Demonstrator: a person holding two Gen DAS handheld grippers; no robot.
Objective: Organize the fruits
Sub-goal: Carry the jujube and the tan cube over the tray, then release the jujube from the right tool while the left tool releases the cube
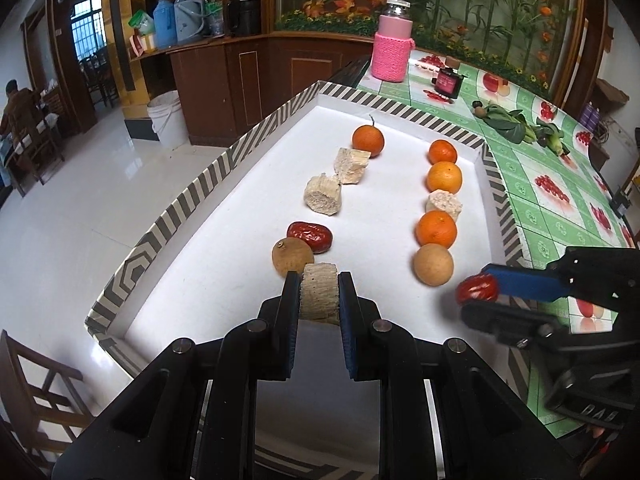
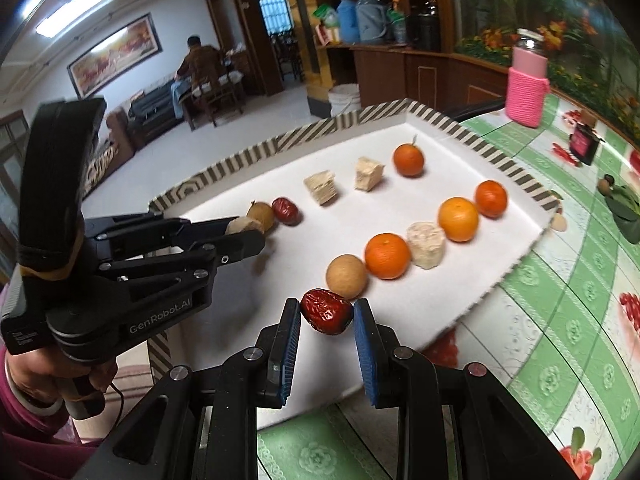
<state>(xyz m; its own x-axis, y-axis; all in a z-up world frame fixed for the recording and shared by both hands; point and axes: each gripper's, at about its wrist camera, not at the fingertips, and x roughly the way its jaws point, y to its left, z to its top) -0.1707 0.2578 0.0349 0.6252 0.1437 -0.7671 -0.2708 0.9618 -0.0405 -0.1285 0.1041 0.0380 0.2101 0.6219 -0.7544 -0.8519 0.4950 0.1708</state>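
A white tray with a striped rim (image 1: 192, 196) (image 2: 440, 118) holds two rows of fruit. My left gripper (image 1: 319, 280) (image 2: 246, 232) is shut on a pale sugarcane chunk (image 1: 319, 294) (image 2: 244, 225), at the near end of the left row, beside a brown longan (image 1: 292, 257) (image 2: 262, 214) and a red date (image 1: 310, 236) (image 2: 286, 211). My right gripper (image 2: 327, 310) (image 1: 478, 294) is shut on a second red date (image 2: 326, 312) (image 1: 476, 289), just in front of a tan longan (image 2: 346, 276) (image 1: 433, 264) that ends the right row of oranges (image 2: 387, 256) (image 1: 436, 229).
Farther along the left row lie two more cane chunks (image 1: 323, 199) (image 1: 353, 165) and an orange (image 1: 368, 139). A pink-sleeved jar (image 1: 392, 50), a dark bottle (image 1: 448, 82) and leafy greens (image 1: 508, 124) stand on the green tablecloth (image 2: 560, 320). A person sits far back (image 2: 200, 64).
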